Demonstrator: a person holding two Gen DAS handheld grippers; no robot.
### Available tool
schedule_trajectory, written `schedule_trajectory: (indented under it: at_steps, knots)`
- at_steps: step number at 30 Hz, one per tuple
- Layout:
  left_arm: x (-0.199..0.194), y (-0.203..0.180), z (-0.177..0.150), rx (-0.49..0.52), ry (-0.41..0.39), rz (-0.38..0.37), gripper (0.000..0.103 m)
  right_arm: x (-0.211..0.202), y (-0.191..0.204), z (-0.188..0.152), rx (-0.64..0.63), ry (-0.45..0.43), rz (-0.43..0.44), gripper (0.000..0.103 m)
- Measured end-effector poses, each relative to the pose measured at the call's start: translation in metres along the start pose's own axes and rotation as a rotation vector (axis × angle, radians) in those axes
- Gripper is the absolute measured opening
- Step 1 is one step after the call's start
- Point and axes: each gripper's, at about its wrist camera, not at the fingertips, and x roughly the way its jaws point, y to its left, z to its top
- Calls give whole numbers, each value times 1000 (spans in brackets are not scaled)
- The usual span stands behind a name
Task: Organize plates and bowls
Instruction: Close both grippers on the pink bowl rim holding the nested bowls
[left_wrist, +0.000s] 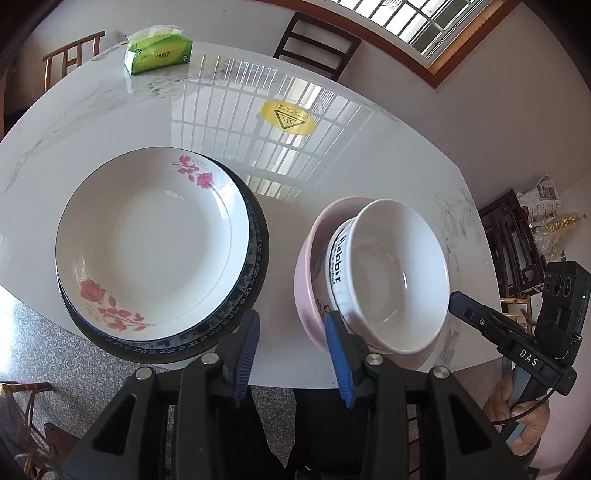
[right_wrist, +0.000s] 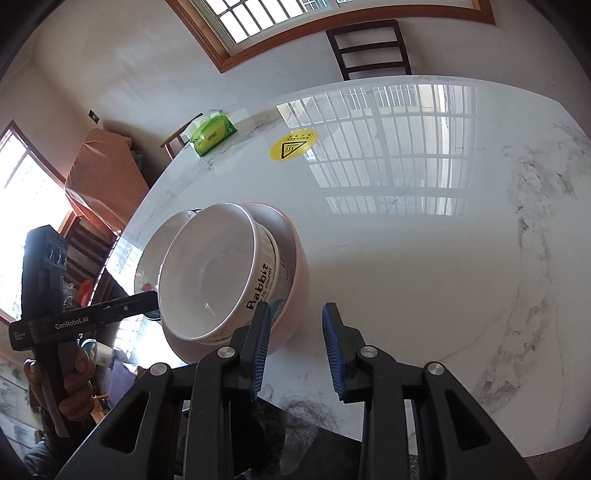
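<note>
A white rose-pattern plate (left_wrist: 155, 240) lies on a dark blue-rimmed plate (left_wrist: 255, 266) at the table's near left. To the right, a white "Rabbit" bowl (left_wrist: 399, 273) sits tilted inside a pink bowl (left_wrist: 310, 280); both show in the right wrist view, white bowl (right_wrist: 214, 273), pink bowl (right_wrist: 295, 258). My left gripper (left_wrist: 291, 328) is open and empty above the table edge, between the plates and the bowls. My right gripper (right_wrist: 295, 321) is open and empty, just right of the bowls; it also shows in the left wrist view (left_wrist: 465, 306).
A white marble table (right_wrist: 424, 258) carries a yellow warning sticker (left_wrist: 288, 118) and a green tissue pack (left_wrist: 159, 51) at the far side. Dark chairs (left_wrist: 317, 40) stand behind the table. A dark wooden rack (left_wrist: 513, 243) is at the right.
</note>
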Motion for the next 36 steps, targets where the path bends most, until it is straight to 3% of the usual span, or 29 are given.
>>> schedule_trajectory:
  at_steps: [8, 18, 25, 34, 36]
  knots:
    - [4, -6, 6, 19, 6, 51, 38, 7, 4, 1, -8, 43, -28, 28]
    - [16, -31, 2, 117, 12, 157, 38, 22, 13, 9, -57, 125, -92, 28]
    - [19, -23, 8, 83, 51, 124, 38, 25, 13, 16, -73, 167, -134, 28]
    - [24, -30, 15, 108, 55, 200, 41, 34, -7, 21, 68, 241, -54, 28]
    - [25, -29, 15, 87, 56, 206, 41, 36, -7, 22, 72, 252, -65, 33]
